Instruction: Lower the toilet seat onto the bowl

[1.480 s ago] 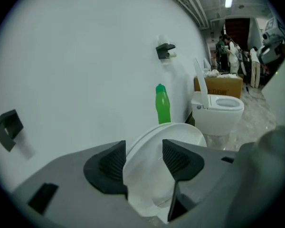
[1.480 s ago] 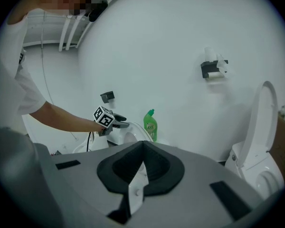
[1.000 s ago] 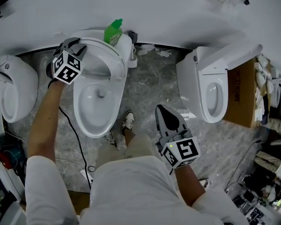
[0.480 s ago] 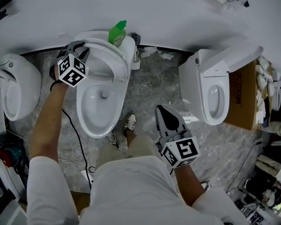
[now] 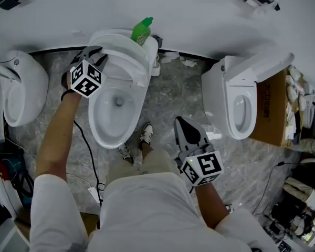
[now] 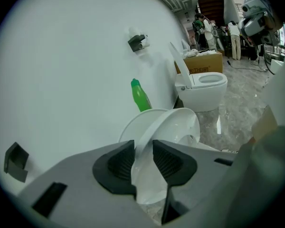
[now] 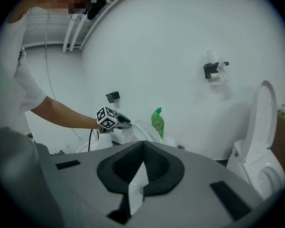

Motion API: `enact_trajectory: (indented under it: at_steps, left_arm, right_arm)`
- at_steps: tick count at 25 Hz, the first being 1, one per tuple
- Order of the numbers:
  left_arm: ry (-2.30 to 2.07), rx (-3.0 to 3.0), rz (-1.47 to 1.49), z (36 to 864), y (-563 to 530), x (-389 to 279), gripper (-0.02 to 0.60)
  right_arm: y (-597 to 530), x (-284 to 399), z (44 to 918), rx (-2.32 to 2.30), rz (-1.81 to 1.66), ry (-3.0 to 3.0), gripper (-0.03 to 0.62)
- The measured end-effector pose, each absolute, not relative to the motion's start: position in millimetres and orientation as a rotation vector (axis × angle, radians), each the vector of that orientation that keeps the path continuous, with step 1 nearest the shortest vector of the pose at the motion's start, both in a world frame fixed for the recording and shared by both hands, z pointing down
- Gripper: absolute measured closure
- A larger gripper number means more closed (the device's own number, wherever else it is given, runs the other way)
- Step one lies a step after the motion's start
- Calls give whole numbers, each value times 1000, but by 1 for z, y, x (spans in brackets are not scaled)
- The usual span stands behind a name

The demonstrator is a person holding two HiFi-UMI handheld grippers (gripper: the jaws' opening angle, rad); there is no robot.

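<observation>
left gripper (image 6: 143,151): jaws were closing round the upright toilet seat (image 6: 173,125) so we could tip it down
right gripper (image 7: 142,148): jaws together, empty, idle

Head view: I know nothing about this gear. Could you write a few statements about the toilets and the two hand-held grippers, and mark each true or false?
1. The white toilet seat of the middle toilet lies flat on its white ceramic bowl. False: it is raised and tilted, off the bowl.
2. The left gripper has the seat's rim between its jaws. True; the jaws are closing on it.
3. The right gripper holds the green plastic bottle. False: it is shut and empty, low in front of the person, and the bottle stands at the back of the middle toilet by the wall.
4. The white toilet on the right has its lid up. True.
</observation>
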State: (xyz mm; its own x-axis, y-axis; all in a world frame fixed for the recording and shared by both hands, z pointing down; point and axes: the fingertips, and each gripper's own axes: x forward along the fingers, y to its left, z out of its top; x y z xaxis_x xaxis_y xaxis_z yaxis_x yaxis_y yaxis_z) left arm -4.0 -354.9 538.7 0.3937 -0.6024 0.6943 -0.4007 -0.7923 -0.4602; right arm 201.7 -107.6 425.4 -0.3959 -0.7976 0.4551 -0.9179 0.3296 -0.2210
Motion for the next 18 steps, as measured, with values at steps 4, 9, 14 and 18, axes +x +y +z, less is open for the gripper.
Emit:
enact_trajectory:
  at_steps: [4,9,14,18]
  left_arm:
    - [865,-2435,-1344,535,-326,-12,466]
    - [830,-2417,-1349,535,-287,-26,466]
    - [743,-2334,-1374,538,-240,-39,474]
    - [715,-2354,-1371,544,-207,-48,474]
  right_arm:
    - [-93,187,421,1532,640,-2343,597]
    - [-78,164,415,1512,610,-2367,597]
    - [-59,149,410,1510,600,-2368,597]
    - [-45,136,410,1506,590,-2363,597]
